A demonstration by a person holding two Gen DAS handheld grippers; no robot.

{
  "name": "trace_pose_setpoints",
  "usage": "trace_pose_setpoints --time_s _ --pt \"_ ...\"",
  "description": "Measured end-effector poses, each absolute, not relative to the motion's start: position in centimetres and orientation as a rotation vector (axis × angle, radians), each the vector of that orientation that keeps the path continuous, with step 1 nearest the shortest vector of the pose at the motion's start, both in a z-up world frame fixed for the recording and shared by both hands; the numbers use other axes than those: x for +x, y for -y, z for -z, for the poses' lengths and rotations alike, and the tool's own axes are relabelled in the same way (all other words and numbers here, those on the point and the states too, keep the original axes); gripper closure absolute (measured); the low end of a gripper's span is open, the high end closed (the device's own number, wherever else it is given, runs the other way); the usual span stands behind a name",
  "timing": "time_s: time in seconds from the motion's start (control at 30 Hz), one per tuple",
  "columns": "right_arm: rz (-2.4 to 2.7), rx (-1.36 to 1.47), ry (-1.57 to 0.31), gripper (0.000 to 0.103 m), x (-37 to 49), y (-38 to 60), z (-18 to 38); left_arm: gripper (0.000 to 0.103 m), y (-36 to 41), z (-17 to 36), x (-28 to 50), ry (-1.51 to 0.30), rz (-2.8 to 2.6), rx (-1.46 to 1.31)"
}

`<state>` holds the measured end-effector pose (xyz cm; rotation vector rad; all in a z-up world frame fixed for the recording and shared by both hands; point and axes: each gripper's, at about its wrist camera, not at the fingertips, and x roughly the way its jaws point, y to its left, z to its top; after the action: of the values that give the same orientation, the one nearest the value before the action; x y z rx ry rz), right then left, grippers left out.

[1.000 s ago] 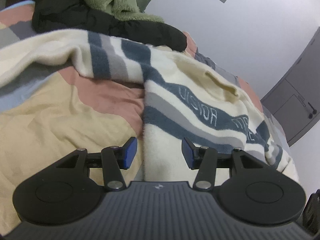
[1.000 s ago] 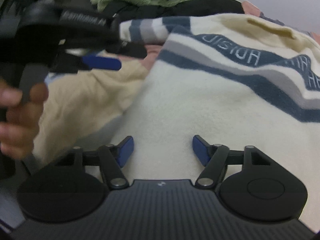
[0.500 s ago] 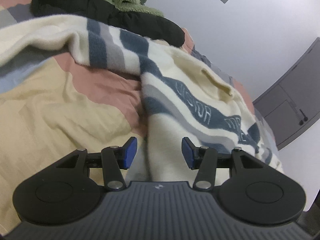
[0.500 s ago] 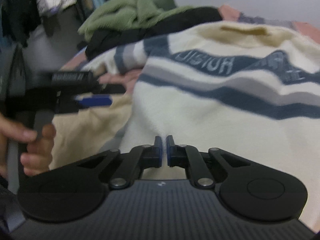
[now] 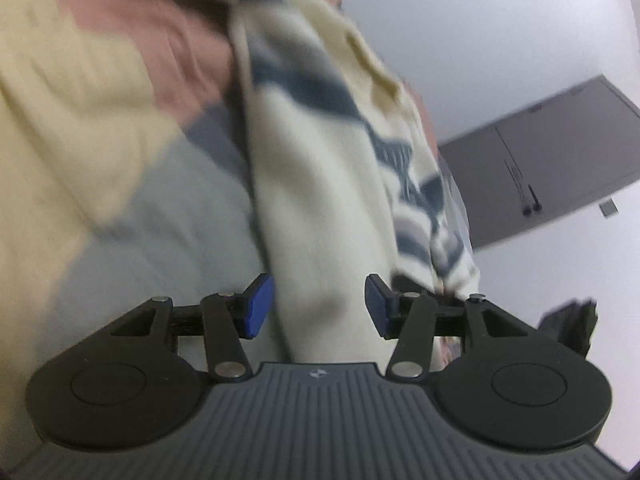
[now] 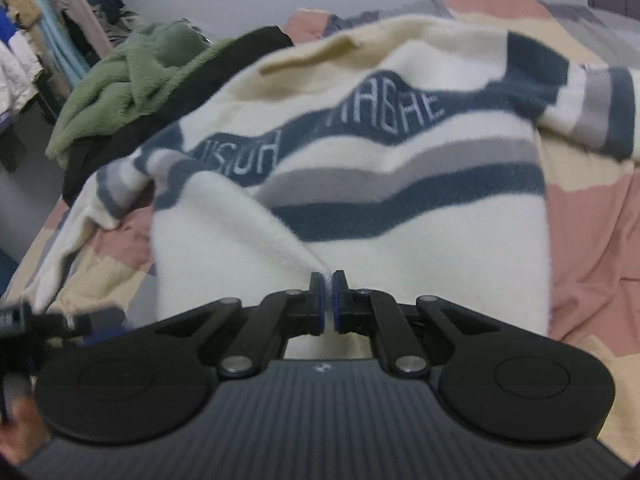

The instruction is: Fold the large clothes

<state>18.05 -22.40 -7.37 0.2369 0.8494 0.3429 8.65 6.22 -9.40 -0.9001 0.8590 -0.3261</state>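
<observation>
Sweater (image 6: 400, 240): cream knit with navy and grey stripes and pale lettering on the top navy band; spread over the bed, its near hem pulled up toward the right tongs. Chest and collar lie toward the far edge of the bed, one sleeve runs to the right side, the other trails off to the left.
Right tongs (image 6: 328, 300): closed on the sweater's near hem; a ridge of cream cloth rises from the pinch up to the left.
Left tongs (image 5: 316, 306): open, blue pads well apart, with the sweater's (image 5: 320, 200) edge between them; cannot tell if either pad touches the cloth. The view is blurred.
Left tongs in the right view (image 6: 52, 320): a dark blurred shape at the lower left, near the sweater's left hem corner.
Bed (image 6: 592, 232): cover in patches of pink, pale yellow and grey, showing on both sides of the sweater.
Green fleece (image 6: 132, 76): crumpled heap at the far left corner of the bed.
Black garment (image 6: 120, 140): under and beside the fleece, touching the sweater's far left shoulder.
Cabinet (image 5: 560, 152): grey doors on the white wall, beyond the bed in the left view.
</observation>
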Motion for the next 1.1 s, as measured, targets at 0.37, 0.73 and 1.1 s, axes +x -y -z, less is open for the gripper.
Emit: trace_pose_setpoints --time_s 0.37,0.73,1.1 --pt "-0.371 0.305 -0.822 0.096 16.9 22.9 6.8 0.049 -4.1 12.1 8.1 -0.988 0.362 -1.032" --pt "-0.550 0.341 -0.746 0.095 13.3 22.5 3.9 0.090 -6.3 4.3 2.2 -0.795 0.323 -0.945" --pt "-0.776 0.142 -0.835 0.094 9.5 14.0 5.3 0.097 -13.1 -1.3 0.1 -0.902 0.095 -0.720"
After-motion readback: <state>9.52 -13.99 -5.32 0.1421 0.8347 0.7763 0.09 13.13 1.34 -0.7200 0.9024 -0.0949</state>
